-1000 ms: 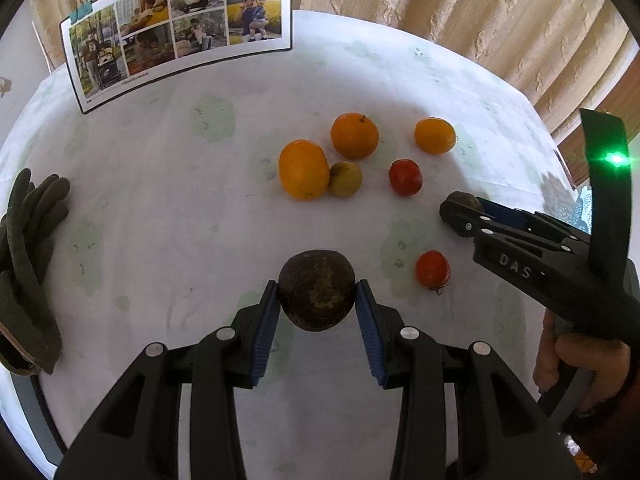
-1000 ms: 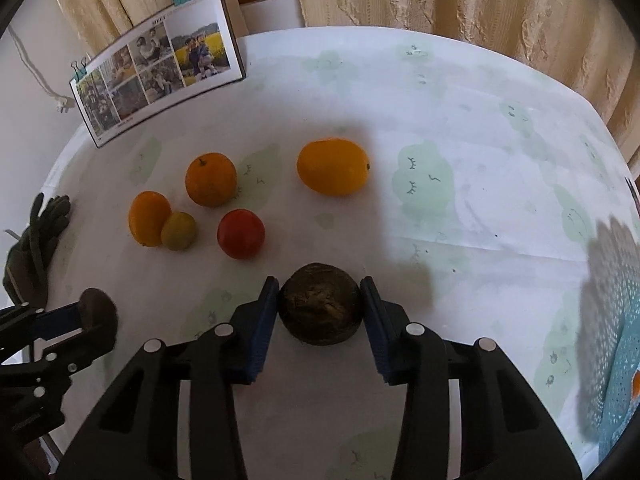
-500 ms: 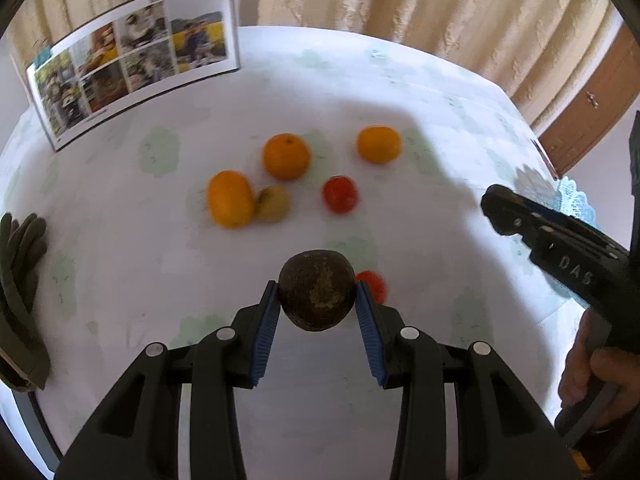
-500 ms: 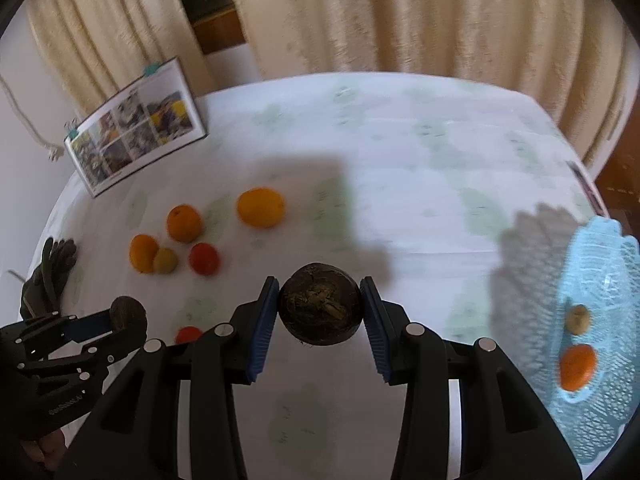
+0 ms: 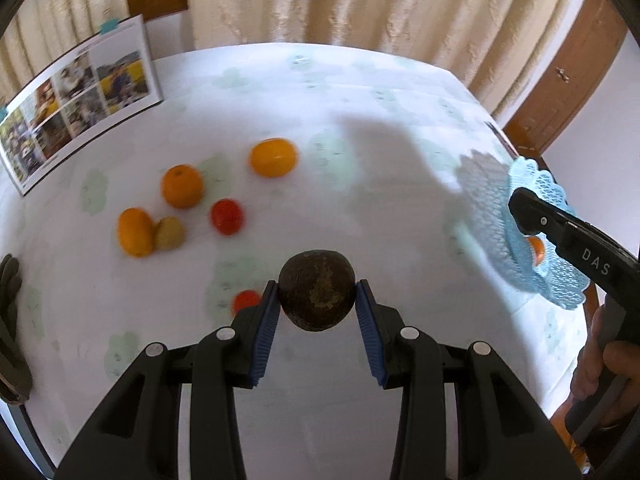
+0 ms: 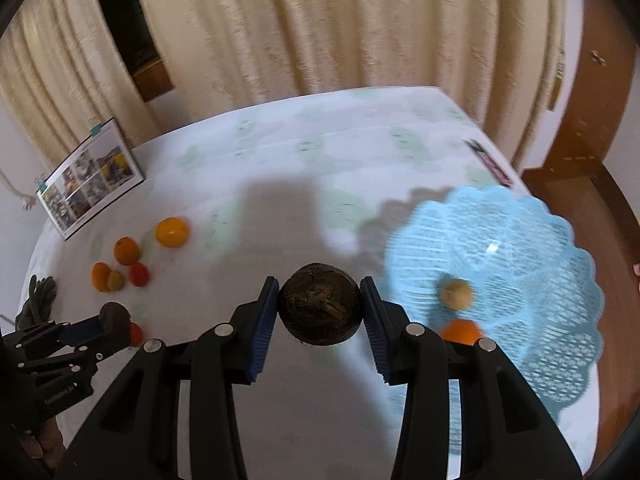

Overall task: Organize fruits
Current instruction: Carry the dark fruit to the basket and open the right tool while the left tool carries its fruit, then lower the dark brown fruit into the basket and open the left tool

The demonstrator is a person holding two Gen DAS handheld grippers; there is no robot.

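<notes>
Left gripper: blue pads clamped on both sides of a dark brown, rough-skinned round fruit, held in the air above the table. Right gripper: pads likewise clamped on a second dark brown fruit with a cracked, fibrous face, held above the table just left of the light blue basket.

Basket: lattice plastic with a scalloped rim, standing at the table's right edge. Inside it a small tan fruit and an orange fruit, the latter partly hidden behind the right gripper's finger.

Loose fruit lie on the left part of the white patterned cloth: a yellow-orange fruit farthest back, an orange beside it, a red tomato nearer, then an oval orange fruit touching a small greenish-yellow fruit. A second red tomato sits just beside the left gripper's left finger; motion blur makes its outline uncertain.

A photo board leans at the back left. A dark glove lies at the table's left edge. Cream curtains hang behind.
</notes>
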